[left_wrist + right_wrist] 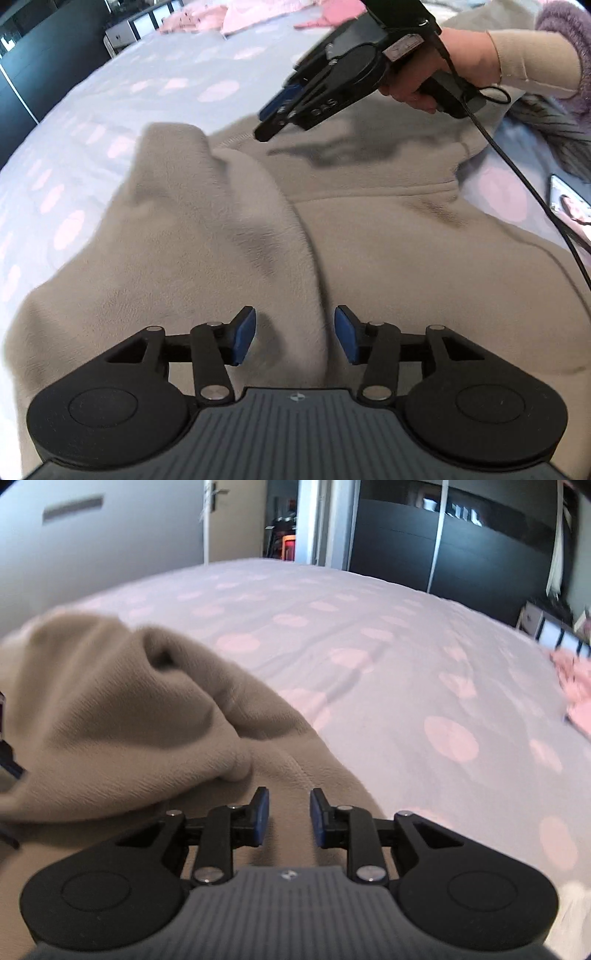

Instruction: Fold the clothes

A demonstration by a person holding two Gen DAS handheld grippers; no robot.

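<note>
Hovering over one beige fleece garment [229, 221] on one dotted bedsheet [388, 635], two tools, left tool [294, 334] and right tool [289, 821], gape empty.

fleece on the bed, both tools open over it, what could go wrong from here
1. The fleece has a sleeve folded over its body; nothing is gripped by the open left tool, so the fold may slump.
2. The right tool is open above a thick bunched ridge; a grab there could catch several layers.
3. Its cable trails across the fleece and could snag it.
</note>
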